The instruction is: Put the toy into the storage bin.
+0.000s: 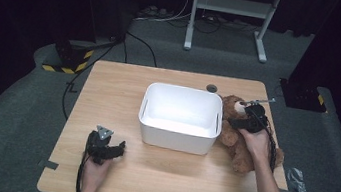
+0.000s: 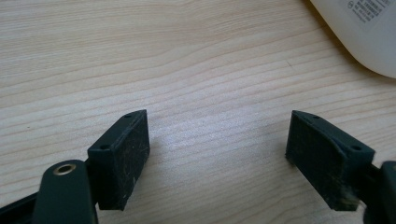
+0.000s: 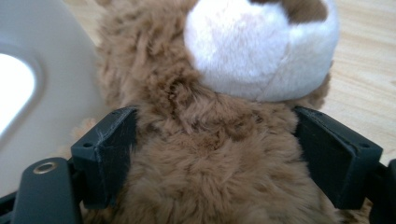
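Left to right across the counter (image 1: 109, 87): left gripper (image 1: 109, 151) parked near the front edge, jaws spread wide over bare wood with nothing between them, well apart from the bear and just short of the bin's front left corner. Then the white bin (image 1: 177, 137) at the middle, open side up, empty as far as can be seen. Then the bear (image 1: 233, 135) just right of it, pressed against the bin's right wall, lying with its long axis running from the head at the far end to the legs toward the front edge. Over the bear, right gripper (image 1: 249, 118), reaching in from the near side. In the right gripper view, jaws set either side of the brown neck (image 3: 210, 154) just below the pale muzzle (image 3: 261, 46), straddling across the long axis, pads against the fur; squeezed fully home or not, cannot tell. Bin wall (image 3: 51, 93) close at that view's left. Probably a lift and a short carry leftward over the rim next: bin lies directly left of the bear, right gripper far the nearer.
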Motion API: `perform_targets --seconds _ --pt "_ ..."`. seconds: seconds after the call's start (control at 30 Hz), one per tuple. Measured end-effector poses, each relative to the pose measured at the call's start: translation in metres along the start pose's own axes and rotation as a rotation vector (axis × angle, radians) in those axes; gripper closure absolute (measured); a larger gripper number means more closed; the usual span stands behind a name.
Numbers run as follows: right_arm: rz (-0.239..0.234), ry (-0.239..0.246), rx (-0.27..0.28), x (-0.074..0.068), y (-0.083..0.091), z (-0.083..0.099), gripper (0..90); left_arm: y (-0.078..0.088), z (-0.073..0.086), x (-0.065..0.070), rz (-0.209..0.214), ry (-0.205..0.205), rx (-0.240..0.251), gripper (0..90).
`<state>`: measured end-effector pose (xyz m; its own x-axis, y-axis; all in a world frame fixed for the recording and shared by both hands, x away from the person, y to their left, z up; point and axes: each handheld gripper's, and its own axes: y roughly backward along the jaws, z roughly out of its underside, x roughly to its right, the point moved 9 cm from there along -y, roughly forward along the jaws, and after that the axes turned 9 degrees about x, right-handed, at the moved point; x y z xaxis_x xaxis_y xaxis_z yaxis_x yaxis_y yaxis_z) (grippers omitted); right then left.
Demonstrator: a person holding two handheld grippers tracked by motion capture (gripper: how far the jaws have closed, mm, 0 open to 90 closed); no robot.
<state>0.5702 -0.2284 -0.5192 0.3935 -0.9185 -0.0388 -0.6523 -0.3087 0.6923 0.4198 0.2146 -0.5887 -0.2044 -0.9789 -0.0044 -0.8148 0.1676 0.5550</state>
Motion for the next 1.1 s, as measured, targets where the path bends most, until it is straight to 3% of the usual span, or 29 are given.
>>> perform_targets --seconds 0.23,0.43,0.67,0.93,1.1 --pt "-0.024 -0.037 -0.013 0.002 -0.013 0.009 15.6 0.0 0.0 0.0 -0.001 -0.001 0.0 21.4" --pt "-0.03 -0.039 -0.032 0.002 -0.017 0.012 16.3 0.0 0.0 0.0 -0.002 0.004 0.003 21.4" --pt "-0.027 -0.006 -0.098 -0.002 -0.02 0.015 29.1 0.0 0.0 0.001 0.001 0.004 0.004 21.9" --pt "-0.031 0.012 -0.094 -0.001 -0.016 0.015 46.6 0.0 0.0 0.001 0.005 -0.002 0.001 21.9" --pt "-0.043 0.017 -0.057 0.002 -0.01 0.012 57.2 0.0 0.0 0.001 0.006 -0.002 0.002 21.8"
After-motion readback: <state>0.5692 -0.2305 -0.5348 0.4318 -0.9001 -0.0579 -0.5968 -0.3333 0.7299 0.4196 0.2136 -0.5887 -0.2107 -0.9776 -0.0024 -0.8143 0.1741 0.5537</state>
